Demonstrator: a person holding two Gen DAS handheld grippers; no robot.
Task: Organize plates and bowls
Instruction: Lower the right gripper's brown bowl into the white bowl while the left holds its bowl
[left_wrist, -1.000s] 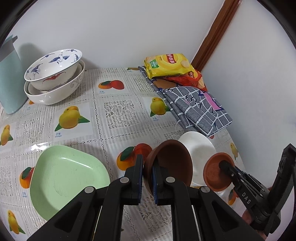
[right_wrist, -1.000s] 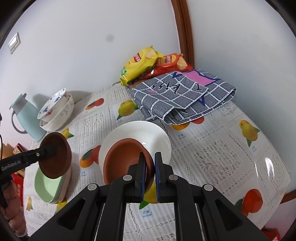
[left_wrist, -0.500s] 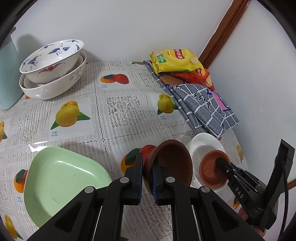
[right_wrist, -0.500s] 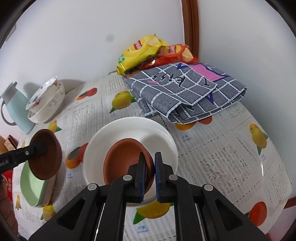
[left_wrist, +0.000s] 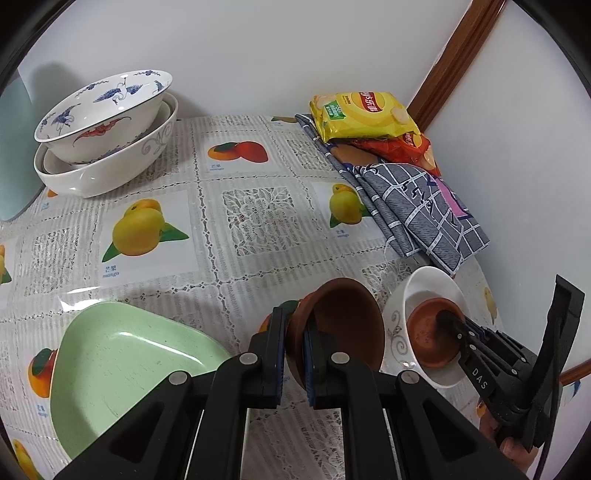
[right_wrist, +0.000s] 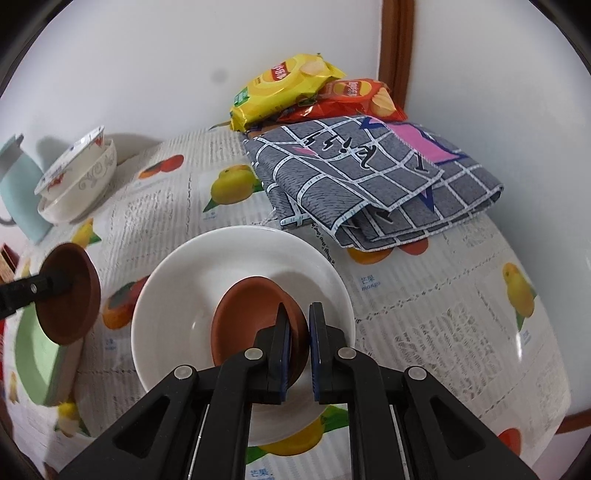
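My left gripper (left_wrist: 294, 354) is clamped on the rim of a small brown clay bowl (left_wrist: 340, 325), one blue-padded finger inside the rim and the other outside, and the bowl is tipped on its side, clear of the fruit-print lace tablecloth (left_wrist: 243, 214). It hangs between the pale green rounded plastic plate (left_wrist: 122, 373) near the front left edge of the table and the white porcelain bowl (left_wrist: 395, 325) toward the front right edge.

My right gripper (right_wrist: 300, 332) is nearly closed, pinching the near rim of a second small brown clay bowl (right_wrist: 247, 314). This one sits inside the white porcelain bowl (right_wrist: 192, 280), slightly tilted toward me. Whether its base is touching the white bowl's floor I cannot tell.

From the right wrist view, the first brown bowl (right_wrist: 74, 299) in my left gripper shows at the left, above the edge of the green plate (right_wrist: 33, 354).

At the back left corner of the table, a white bowl with blue cranes and red bats (left_wrist: 107, 110) is nested in a larger white bowl with a grey scroll pattern (left_wrist: 122, 166), next to a pale blue jug (right_wrist: 18, 192). Toward the back right corner, a folded grey checked cloth (right_wrist: 373, 177) lies with a yellow crisp packet (right_wrist: 284, 85) and a red crisp packet (right_wrist: 347, 98) resting on its far end.
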